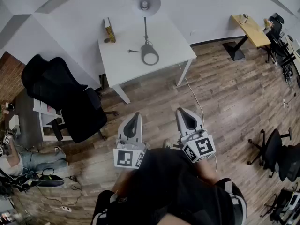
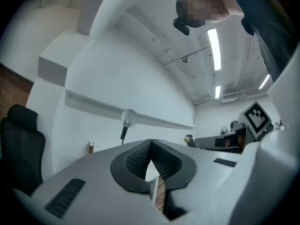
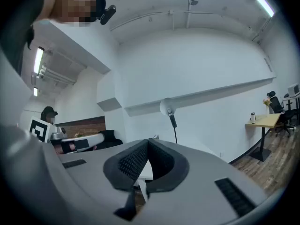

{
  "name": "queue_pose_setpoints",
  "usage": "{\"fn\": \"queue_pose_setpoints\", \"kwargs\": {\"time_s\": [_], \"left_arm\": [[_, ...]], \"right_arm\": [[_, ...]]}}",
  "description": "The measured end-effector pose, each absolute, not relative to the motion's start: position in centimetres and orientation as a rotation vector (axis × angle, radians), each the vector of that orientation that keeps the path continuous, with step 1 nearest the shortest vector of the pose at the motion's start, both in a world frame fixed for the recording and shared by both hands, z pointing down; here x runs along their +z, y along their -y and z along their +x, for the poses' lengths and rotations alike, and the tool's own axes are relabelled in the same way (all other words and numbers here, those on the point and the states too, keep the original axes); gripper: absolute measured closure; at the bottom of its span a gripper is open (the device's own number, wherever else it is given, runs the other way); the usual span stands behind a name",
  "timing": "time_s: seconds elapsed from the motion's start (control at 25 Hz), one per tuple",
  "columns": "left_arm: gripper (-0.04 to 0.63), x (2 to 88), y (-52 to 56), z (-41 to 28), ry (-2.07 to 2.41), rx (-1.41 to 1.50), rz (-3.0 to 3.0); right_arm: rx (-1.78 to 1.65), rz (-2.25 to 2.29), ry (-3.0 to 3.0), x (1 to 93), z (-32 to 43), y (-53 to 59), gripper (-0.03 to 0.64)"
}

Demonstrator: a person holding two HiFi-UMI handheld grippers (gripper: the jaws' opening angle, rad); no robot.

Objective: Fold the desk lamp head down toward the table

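Observation:
The desk lamp stands upright on the white table [image 1: 122, 60]: round grey base [image 1: 150, 56], thin pole, dome head [image 1: 146, 3] raised high. The lamp head [image 2: 127, 117] shows far off beyond my left gripper [image 2: 151, 143], and the lamp head [image 3: 167, 108] likewise beyond my right gripper [image 3: 148, 142]. Both grippers are held level over the wooden floor, well short of the table, the left gripper [image 1: 136, 115] and right gripper [image 1: 181, 111] side by side. Each has its jaws shut with nothing between them.
A small yellow box [image 1: 109, 30] stands at the table's back left. A black office chair [image 1: 65, 97] sits left of the table, and a white cable [image 1: 194, 96] runs along the floor. A wooden desk [image 1: 251, 29] and more chairs [image 1: 276, 153] are at right.

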State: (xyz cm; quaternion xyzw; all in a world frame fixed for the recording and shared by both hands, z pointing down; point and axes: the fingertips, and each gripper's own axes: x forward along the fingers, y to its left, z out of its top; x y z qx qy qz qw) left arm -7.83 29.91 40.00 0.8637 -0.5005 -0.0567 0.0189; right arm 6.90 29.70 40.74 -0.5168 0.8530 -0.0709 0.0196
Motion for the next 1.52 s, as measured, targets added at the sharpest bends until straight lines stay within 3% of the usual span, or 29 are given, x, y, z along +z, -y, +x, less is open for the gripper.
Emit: {"fn": "queue_pose_setpoints", "kwargs": {"time_s": [0.96,1.08,1.2,1.52], "left_arm": [[0.571,40.35,-29.68,-7.92,1.556,-0.164,2.677],[0.558,40.54,-29.67,-8.03,1.556,-0.165,2.674],[0.490,40.57,-29.81,-7.99,1.550,-0.161,2.675],[0.482,40.75,-29.86,-7.60,1.535,-0.156,2.677]], "right_arm": [[-0.176,-1.629,-2.638,40.49,6.80,-29.72,0.604],[-0.166,-1.642,-2.633,40.58,6.84,-29.72,0.553],[-0.159,-1.641,-2.635,40.57,6.81,-29.80,0.511],[-0.170,-1.645,-2.638,40.86,6.94,-29.87,0.502]]}}
